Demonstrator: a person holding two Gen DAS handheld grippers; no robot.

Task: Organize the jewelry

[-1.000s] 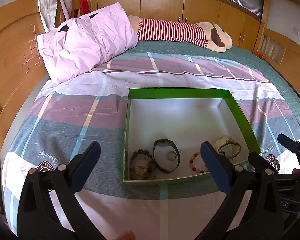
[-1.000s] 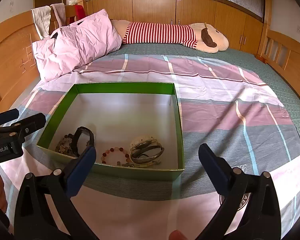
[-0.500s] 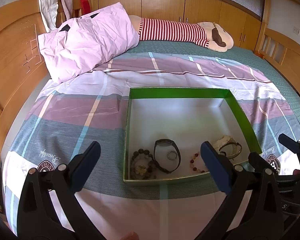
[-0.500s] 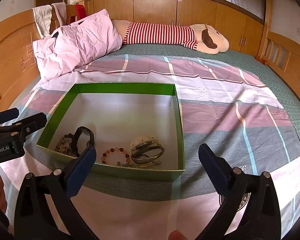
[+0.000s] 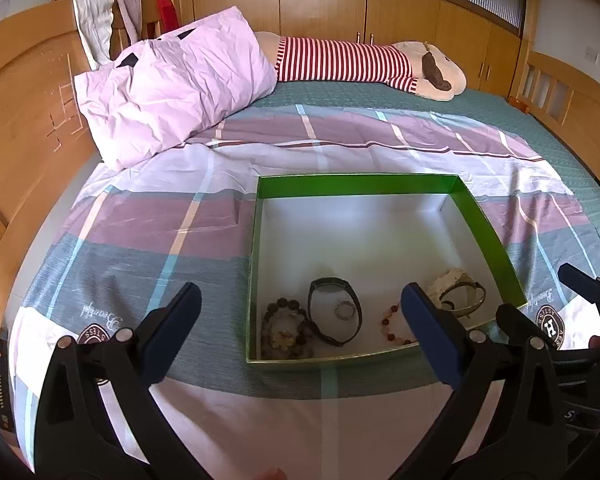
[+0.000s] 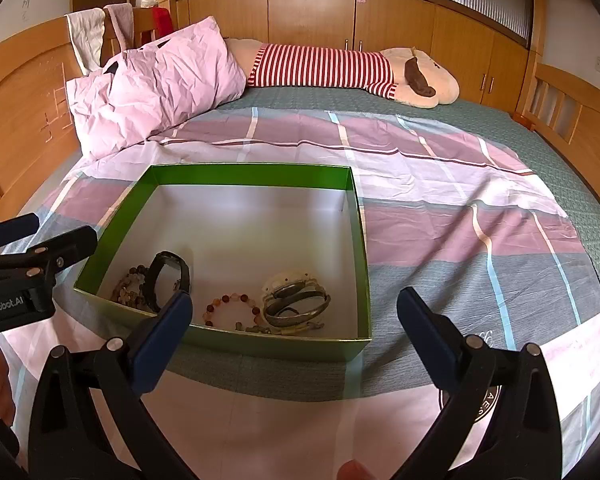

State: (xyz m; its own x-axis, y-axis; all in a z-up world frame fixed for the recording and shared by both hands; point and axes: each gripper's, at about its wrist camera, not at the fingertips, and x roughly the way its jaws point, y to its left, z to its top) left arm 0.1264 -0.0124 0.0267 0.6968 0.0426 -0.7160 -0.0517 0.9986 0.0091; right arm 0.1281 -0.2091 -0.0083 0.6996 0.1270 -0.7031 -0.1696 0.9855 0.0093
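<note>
Since the earlier frames almost nothing had moved: the shallow green cardboard box [image 5: 484, 224] sat a shade lower in the left wrist view, and both claws kept their spread. In the left wrist view, the left gripper [image 5: 300, 312] hung above the checked pink and grey bedsheet [image 5: 140, 240], its blue-padded fingers [image 5: 176, 332] wide apart and holding nothing, touching nothing. The box lay just ahead, its near wall between the two pads. Inside, along the near wall, lay a dark beaded bracelet [image 5: 286, 330], a black oval band [image 5: 334, 312] with a small silver ring [image 5: 345, 310] inside its loop, a red beaded bracelet [image 5: 392, 326] partly hidden by the right-hand pad, and a metal bangle [image 5: 462, 298] on a pale piece. The right gripper [image 5: 572, 300] showed at the right edge. In the right wrist view, the right gripper [image 6: 290, 316] was likewise spread wide and empty over the sheet, with the box ahead and to its left. The left gripper [image 6: 40, 240] showed at the left edge, beside the box's left wall.
</note>
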